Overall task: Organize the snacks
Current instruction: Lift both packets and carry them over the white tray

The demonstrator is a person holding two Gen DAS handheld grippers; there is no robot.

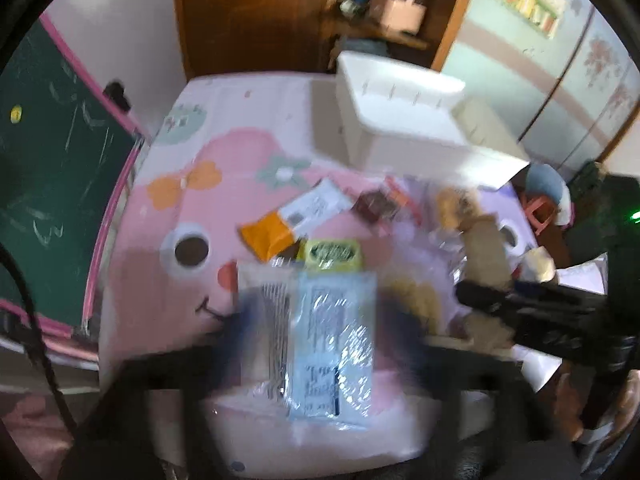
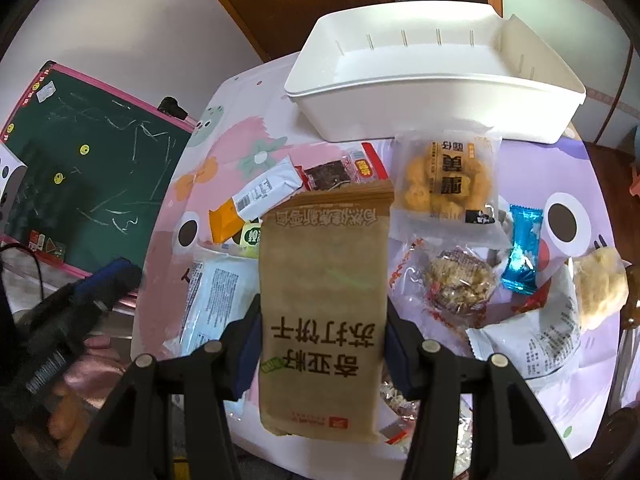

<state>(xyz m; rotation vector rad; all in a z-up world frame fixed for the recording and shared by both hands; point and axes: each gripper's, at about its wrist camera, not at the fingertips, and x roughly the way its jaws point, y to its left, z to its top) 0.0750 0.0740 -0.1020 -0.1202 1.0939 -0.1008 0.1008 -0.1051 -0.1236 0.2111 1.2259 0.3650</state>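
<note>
Pink and lilac cartoon faces cover the tabletop (image 2: pixel 248 92) under your snacks, with a green chalkboard (image 2: pixel 92 160) at the left of the right wrist view and a wooden door in the upper middle. Your right gripper (image 2: pixel 322 332) is clamped on a tall brown cracker packet (image 2: pixel 324 304), its blue pads pressing both long edges low in the frame, and the packet stands up toward the white bin (image 2: pixel 432 112) that sits at the top centre with its inside bare. Just right of the packet's top lies a clear bag of golden puffs (image 2: pixel 444 184), and below that a round nut cake in a clear wrapper (image 2: pixel 456 284), with a small blue candy (image 2: pixel 522 248) beside it. To the packet's left you have an orange-and-white bar (image 2: pixel 256 196) and, behind the packet's top, a dark red jerky pack (image 2: pixel 332 176). In the left wrist view your left gripper (image 1: pixel 316 344) has its jaws spread wide; the frame is smeared, so its fingers show only as dark blurs at either side of a pale blue packet (image 1: pixel 332 352) that lies flat on the tabletop at lower centre, and the pads seem to stand clear of it. Above that packet sits a small yellow-green sweet (image 1: pixel 332 254), touching the orange-and-white bar. At the right edge of this view you can see your other gripper carrying the brown packet.
</note>
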